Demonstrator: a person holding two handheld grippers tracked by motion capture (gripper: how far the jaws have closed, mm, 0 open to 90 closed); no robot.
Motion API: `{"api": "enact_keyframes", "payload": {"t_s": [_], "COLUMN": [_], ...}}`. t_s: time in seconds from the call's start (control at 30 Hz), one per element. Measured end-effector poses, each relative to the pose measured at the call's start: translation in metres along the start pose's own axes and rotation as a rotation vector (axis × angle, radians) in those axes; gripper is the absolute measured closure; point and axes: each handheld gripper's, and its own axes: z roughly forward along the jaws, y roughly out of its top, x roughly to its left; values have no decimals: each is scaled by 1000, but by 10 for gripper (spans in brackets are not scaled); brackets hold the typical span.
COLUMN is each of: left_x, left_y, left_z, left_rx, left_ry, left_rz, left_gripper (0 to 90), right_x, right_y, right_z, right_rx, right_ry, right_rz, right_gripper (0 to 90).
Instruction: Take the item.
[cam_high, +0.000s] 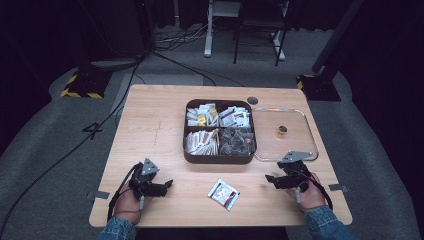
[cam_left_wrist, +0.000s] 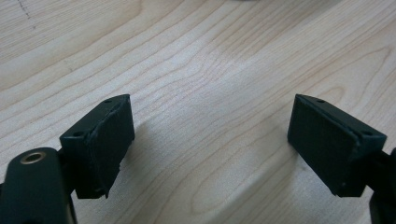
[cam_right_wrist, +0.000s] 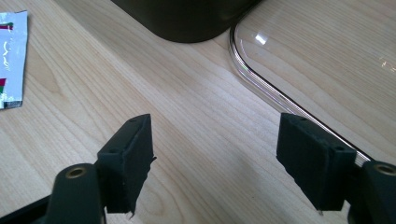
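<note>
A dark brown box (cam_high: 219, 159) with four compartments full of sachets stands at the table's middle. Its clear lid (cam_high: 286, 135) lies flat to the right, a small round knob (cam_high: 282, 130) on it. One silver sachet (cam_high: 223, 193) with red print lies loose on the wood near the front edge. My left gripper (cam_high: 167, 185) rests low at the front left, open, bare wood between its jaws (cam_left_wrist: 210, 140). My right gripper (cam_high: 270, 179) sits at the front right, open and empty, by the lid's rim (cam_right_wrist: 261, 84) and the box's corner (cam_right_wrist: 187, 23). The sachet (cam_right_wrist: 11, 60) lies off to its left.
The table (cam_high: 150, 120) is light wood with a round cable hole (cam_high: 252, 100) behind the box. Beyond it are cables on grey floor, stand bases with yellow-black tape (cam_high: 80, 87) and a white desk frame (cam_high: 240, 30).
</note>
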Motion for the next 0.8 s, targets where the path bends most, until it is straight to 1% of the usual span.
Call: {"api": "enact_keyframes", "payload": {"t_s": [0.13, 0.3, 0.37, 0.43, 0.5, 0.6, 0.63, 0.67, 0.73, 0.8], "left_x": [0, 0, 0, 0, 0, 0, 0, 0, 0, 0], "left_y": [0, 0, 0, 0, 0, 0, 0, 0, 0, 0], "left_z": [0, 0, 0, 0, 0, 0, 0, 0, 0, 0], "left_rx": [0, 0, 0, 0, 0, 0, 0, 0, 0, 0], "left_ry": [0, 0, 0, 0, 0, 0, 0, 1, 0, 1], "left_rz": [1, 0, 1, 1, 1, 1, 1, 1, -2, 1], "left_gripper": [153, 152, 152, 152, 152, 152, 152, 152, 152, 152], "right_x": [2, 6, 8, 8, 8, 6, 4, 4, 3, 3], "right_y": [0, -2, -3, -4, -4, -5, -6, -8, -12, -16], "right_z": [2, 7, 10, 13, 14, 14, 16, 17, 18, 20], "right_rx": [15, 55, 73, 97, 97, 95, 93, 79, 44, 2], "right_ry": [-4, -45, -53, -56, -41, -21, 4, 12, 19, 22], "right_rz": [-7, -42, -44, -49, -34, -14, 8, 21, 4, 1], "right_gripper": [259, 223, 209, 171, 166, 160, 147, 130, 102, 45]}}
